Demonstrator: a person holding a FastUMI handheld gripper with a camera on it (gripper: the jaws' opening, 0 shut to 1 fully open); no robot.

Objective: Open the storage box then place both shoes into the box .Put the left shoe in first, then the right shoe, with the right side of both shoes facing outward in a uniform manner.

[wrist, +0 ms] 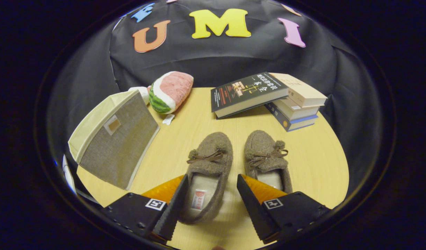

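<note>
Two brown fuzzy slippers with bows lie side by side on the wooden table, toes pointing away. The left shoe (209, 170) has its heel end between my fingers; the right shoe (267, 156) sits just beyond my right finger. My gripper (212, 182) is open, fingers spread wide, touching neither shoe as far as I can tell. The grey fabric storage box (117, 146) with a cream top rim and a small label window stands left of the shoes, beyond my left finger.
A watermelon-slice plush toy (171, 92) lies behind the box. A stack of books (293, 104) with a dark book (249, 93) leaning on it sits at the back right. The table (317, 163) edge curves close on the right.
</note>
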